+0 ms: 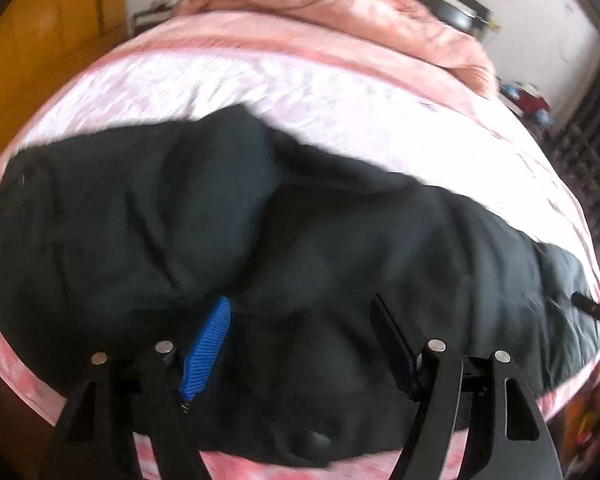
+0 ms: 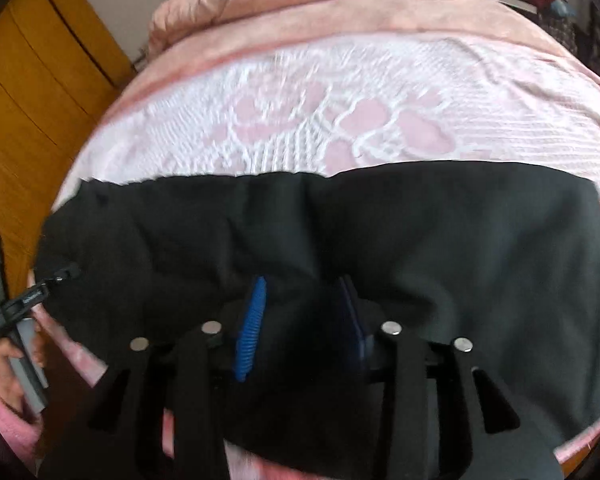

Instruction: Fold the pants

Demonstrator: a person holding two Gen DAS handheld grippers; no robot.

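Observation:
Black pants (image 1: 260, 240) lie spread across the pink bed, also in the right wrist view (image 2: 420, 240). My left gripper (image 1: 300, 320) is open, its blue-padded fingers (image 1: 210, 348) wide apart just above the rumpled cloth near the bed's front edge. My right gripper (image 2: 304, 312) is open with cloth bunched up between the fingers; I cannot tell whether the pads touch it. The left gripper and the hand holding it show at the left edge of the right wrist view (image 2: 56, 276), at the pants' left end.
The bed has a pink and white lace cover (image 2: 340, 120) and a pink quilt (image 1: 340, 4) piled at the far end. A yellow wooden wardrobe (image 2: 32, 80) stands to the left. Cluttered furniture (image 1: 532, 104) is at the far right.

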